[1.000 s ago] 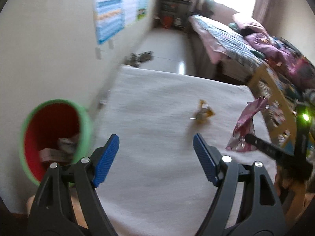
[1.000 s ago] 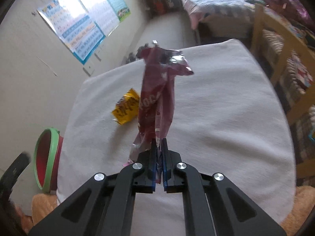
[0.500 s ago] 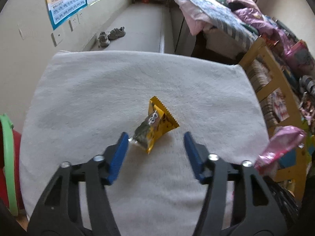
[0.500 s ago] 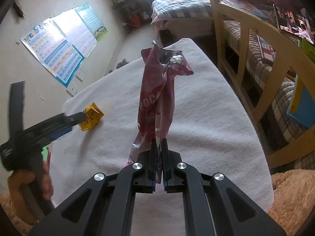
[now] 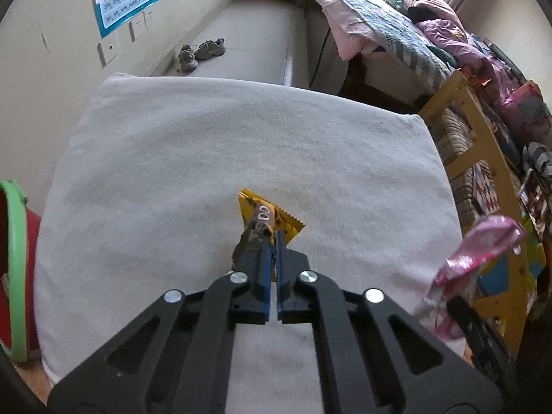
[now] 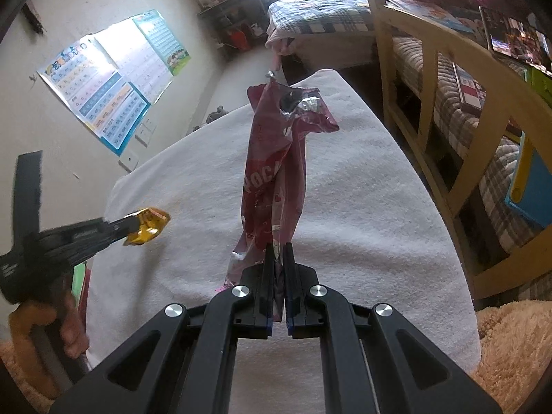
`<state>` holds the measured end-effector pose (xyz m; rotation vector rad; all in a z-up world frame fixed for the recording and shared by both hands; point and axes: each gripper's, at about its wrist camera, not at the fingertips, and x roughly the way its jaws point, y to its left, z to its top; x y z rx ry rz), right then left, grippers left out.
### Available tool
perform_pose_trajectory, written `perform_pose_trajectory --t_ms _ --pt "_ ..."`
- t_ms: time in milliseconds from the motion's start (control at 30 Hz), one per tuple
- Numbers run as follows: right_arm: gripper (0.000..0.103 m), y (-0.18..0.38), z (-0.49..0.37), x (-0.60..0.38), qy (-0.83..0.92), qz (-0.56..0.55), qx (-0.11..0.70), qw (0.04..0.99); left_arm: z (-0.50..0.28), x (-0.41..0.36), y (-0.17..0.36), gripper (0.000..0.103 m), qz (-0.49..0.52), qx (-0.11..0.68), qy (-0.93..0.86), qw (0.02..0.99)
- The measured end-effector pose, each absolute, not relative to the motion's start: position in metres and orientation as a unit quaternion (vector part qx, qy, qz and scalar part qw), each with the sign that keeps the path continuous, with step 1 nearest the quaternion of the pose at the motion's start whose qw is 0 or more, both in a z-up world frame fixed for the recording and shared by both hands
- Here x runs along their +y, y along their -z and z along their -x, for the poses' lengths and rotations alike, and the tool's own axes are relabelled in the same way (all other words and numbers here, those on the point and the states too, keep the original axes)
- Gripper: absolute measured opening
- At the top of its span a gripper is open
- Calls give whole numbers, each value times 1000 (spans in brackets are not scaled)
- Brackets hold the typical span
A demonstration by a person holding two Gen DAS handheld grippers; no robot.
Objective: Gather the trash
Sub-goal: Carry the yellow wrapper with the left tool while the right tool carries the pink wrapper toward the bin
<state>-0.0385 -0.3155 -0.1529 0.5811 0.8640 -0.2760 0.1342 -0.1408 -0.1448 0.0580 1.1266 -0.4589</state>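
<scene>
We see the left tongs clamped on the yellow wrapper mid-table; the right tongs grip the pink wrapper — "POCA" readable; the red bin sits at the left, contents hidden.

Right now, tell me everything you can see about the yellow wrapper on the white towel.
The yellow wrapper is a small, crinkled packet of shiny, foil-like material with a zigzag-cut end, dark print and white oval lettering. Its near end is twisted and dark. The left gripper has its jaws shut on that near end, while the far end fans out over the white towel. From the right wrist view it gleams gold at the tips of the jaws; whether it rests on the towel or is lifted clear is hard to tell.
</scene>
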Motion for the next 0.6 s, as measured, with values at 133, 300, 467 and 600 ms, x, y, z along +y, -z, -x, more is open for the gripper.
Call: perform_pose_trajectory --t_ms 133,300,467,600 --pt "5 149 37 -309 130 -263 412 863 -113 -124 136 1 -27 528 220 819" --pt "5 143 35 -297 123 -241 412 870 -89 -104 122 1 -20 516 222 827" --pt "5 134 32 -283 113 -221 410 878 -68 -93 99 1 -38 480 223 848" --pt "5 124 30 -270 102 -207 407 884 -58 -88 83 1 -54 453 225 861"
